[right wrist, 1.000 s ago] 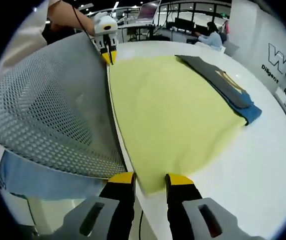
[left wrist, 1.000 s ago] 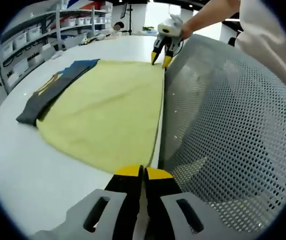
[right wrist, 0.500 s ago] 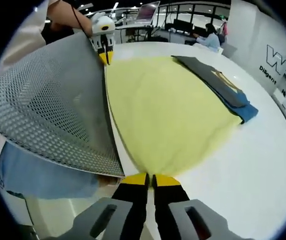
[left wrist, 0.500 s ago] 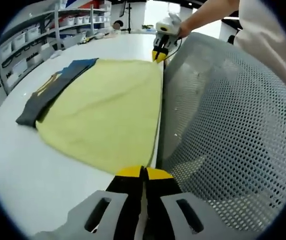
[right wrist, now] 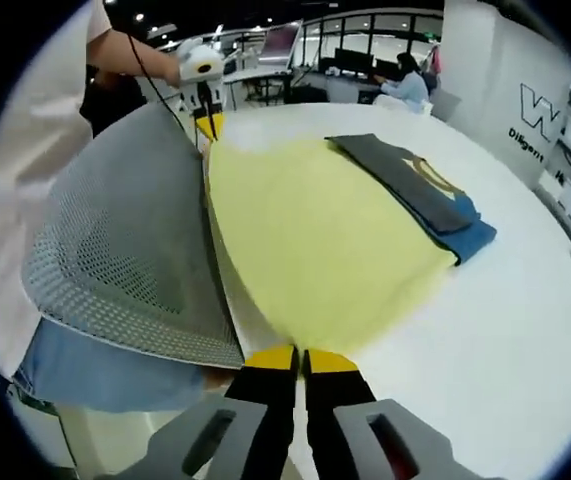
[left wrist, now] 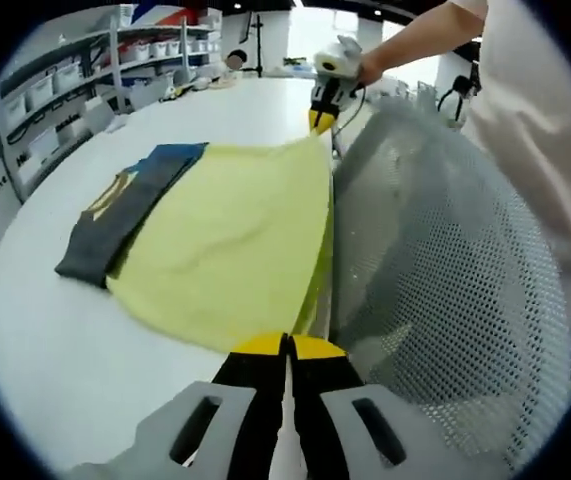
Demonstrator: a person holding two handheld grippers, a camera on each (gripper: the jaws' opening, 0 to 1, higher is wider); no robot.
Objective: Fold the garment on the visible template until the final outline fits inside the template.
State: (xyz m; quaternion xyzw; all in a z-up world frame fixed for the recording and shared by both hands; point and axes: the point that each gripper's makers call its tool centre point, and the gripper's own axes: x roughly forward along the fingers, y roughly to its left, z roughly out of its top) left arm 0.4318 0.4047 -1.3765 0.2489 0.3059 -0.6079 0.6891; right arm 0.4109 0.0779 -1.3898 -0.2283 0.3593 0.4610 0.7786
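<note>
The left gripper (left wrist: 286, 346) had its yellow-tipped jaws pressed together on the near corner of the yellow cloth (left wrist: 230, 245), and that edge was raised a little off the white table (left wrist: 55, 350). The right gripper (right wrist: 289, 357) likewise pinched a corner of the cloth (right wrist: 315, 240) between closed jaws. In each view the other gripper appeared at the far end of the same edge, gripping its own corner: the right one (left wrist: 322, 118) in the left gripper view, the left one (right wrist: 206, 122) in the right gripper view. A grey mesh panel (left wrist: 445, 270) stood just beside the held edge, toward the person. On the cloth's far side lay a folded dark garment (right wrist: 410, 180) on a blue one (right wrist: 470, 238), resting partly on the cloth and well apart from both grippers. Shelves (left wrist: 55, 75) lined the wall beyond the table.
</note>
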